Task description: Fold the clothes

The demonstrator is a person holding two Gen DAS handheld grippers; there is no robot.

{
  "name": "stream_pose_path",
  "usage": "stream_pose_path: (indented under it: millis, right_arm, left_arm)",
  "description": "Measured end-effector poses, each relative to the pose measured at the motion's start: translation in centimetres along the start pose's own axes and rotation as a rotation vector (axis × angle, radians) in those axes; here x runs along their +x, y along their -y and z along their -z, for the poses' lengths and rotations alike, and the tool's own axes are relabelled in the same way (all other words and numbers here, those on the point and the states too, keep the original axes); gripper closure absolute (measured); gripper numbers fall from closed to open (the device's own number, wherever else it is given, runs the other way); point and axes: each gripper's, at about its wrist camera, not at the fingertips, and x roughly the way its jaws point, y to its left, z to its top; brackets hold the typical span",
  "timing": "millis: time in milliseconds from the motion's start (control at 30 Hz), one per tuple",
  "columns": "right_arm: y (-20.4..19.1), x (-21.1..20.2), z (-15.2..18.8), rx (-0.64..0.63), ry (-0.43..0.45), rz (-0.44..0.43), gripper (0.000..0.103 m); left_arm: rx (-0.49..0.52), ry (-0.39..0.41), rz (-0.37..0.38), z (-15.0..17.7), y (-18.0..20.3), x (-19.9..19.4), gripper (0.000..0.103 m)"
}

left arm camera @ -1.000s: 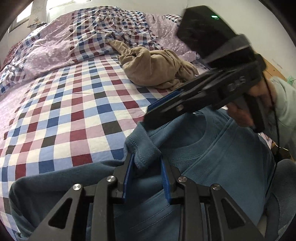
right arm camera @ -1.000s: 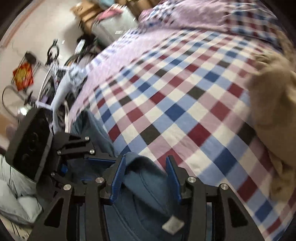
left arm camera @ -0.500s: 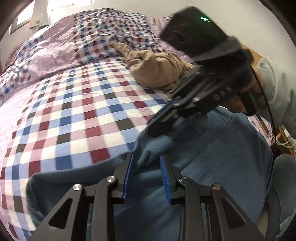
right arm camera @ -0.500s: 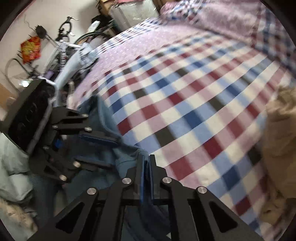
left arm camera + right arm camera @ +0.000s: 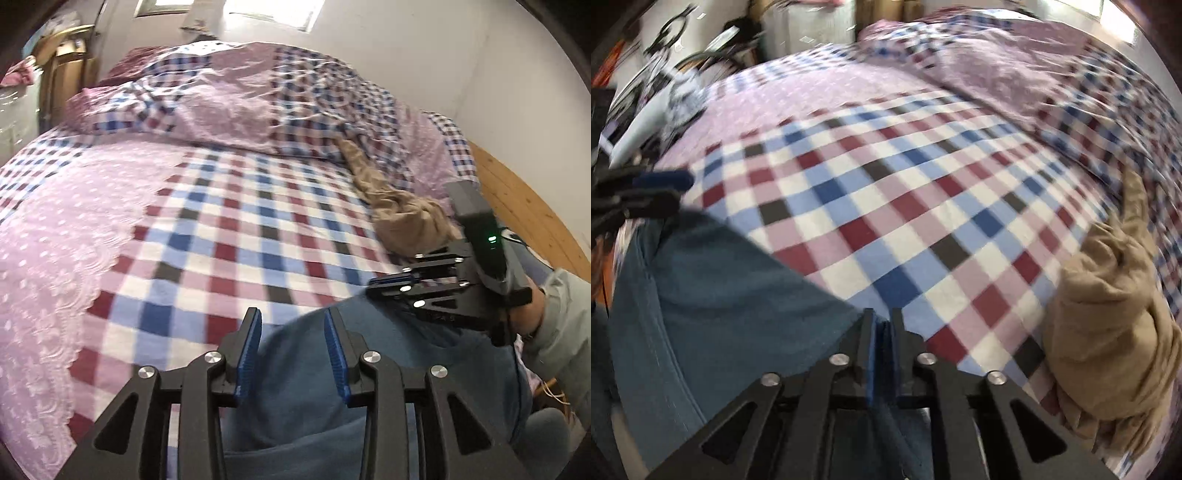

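At the near edge of the checked bed, the teal cotton shirt (image 5: 388,373) lies under both tongs: right gripper (image 5: 882,328) pinches its hem while easing apart; left gripper (image 5: 292,325) is spreading, fabric loose between.

Left gripper (image 5: 293,325) angled down, blue pads (image 5: 250,354) apart and jaws opening; blue cloth sits btwn the fingers w/ gaps either side, pads not pressing on it. Right gripper (image 5: 388,286), seen from left wrist cam, reaches in from the right side, fingers nearly together, pointing left. Person's right hand (image 5: 524,314) wraps its handle, pale sleeve (image 5: 565,317) behind the wrist. From right wrist cam, right gripper (image 5: 882,325) tilts steeply down, jaws starting to part, pads w/ a thin fold of blue cloth pinched btwn them. Left gripper (image 5: 661,184) shows blurred at far left edge.
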Motion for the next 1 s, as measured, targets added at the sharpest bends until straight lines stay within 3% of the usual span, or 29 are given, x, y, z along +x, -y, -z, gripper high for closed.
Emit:
stream_pose_path:
  millis: [67,133,233,400,500,667,800,1000]
  right_arm:
    - [1.1,-2.4,0.2,0.080,0.074,0.064,0.092]
    - [2.5,-5.8,1.0,0.165,0.174,0.073,0.090]
    - [4.3,-11.9,4.2,0.312,0.324,0.054,0.056]
    - [4.3,-21.1,13.0,0.474,0.491,0.039,0.050]
    - [3.7,-24.2,18.5,0.548,0.538,0.054,0.049]
    - [2.3,-27.0,27.6,0.659,0.611,0.061,0.049]
    - [2.8,-26.4,29.8,0.712,0.580,0.041,0.049]
    - [2.9,-26.0,30.3,0.724,0.594,0.022,0.049]
  left_arm:
    - [-0.023,0.004,-0.018,0.1,-0.8,-0.4,0.066]
    - [-0.060,0.028,-0.030,0.2,-2.0,-1.1,0.066]
    - [-0.142,0.079,-0.041,0.6,-4.1,-2.9,0.063]
    - [-0.263,0.153,0.004,2.6,-6.5,-6.3,0.046]
    - [-0.297,0.141,0.055,4.1,-7.0,-7.5,0.045]
    - [-0.392,0.003,0.157,7.1,-8.2,-7.3,0.045]
    - [-0.446,-0.053,0.195,8.6,-9.0,-6.7,0.045]
    - [-0.545,-0.081,0.370,8.8,-9.8,-4.1,0.045]
